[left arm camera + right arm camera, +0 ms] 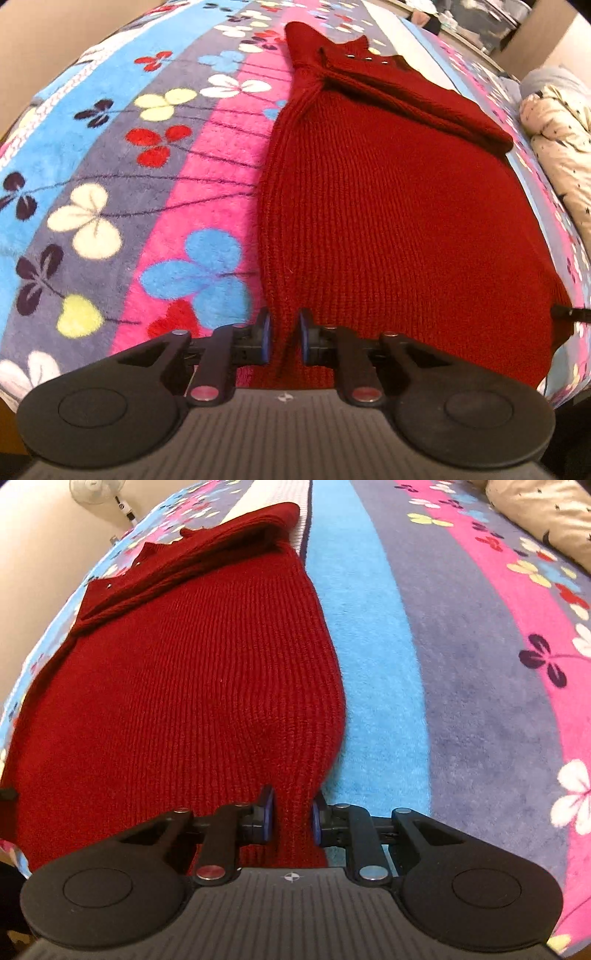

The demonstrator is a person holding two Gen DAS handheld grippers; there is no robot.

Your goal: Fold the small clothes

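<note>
A red knit sweater (388,206) lies flat on a flowered striped blanket (122,177) spread over a bed. Its long axis runs away from both cameras: the hem is at the near edge by the claws, the neck at the far end. A sleeve (417,99) is folded slantwise across the upper body.

The left claw (284,339) is nearly closed on the sweater's near left corner, a bunched fold of knit pinched between its blue pads (264,338). The right claw (291,819) is likewise nearly closed on the near right corner, the knit gathered into a ridge between its pads.

The left view alone shows the sweater's left edge against the pink stripe, small metal studs (365,58) near the neck, a cream speckled bundle of bedding (557,122) off to the right, clutter past the far end of the bed, and a dark object, too small to make out, just at the sweater's right edge (569,314).

The right view alone shows the sweater's (177,686) right edge along a bright blue stripe of the blanket (480,672), the sleeve's (207,550) cuff reaching a pale band at the far end, and a white fan (92,489) by a plain wall at top left. The cream bedding (546,513) appears there at top right.
</note>
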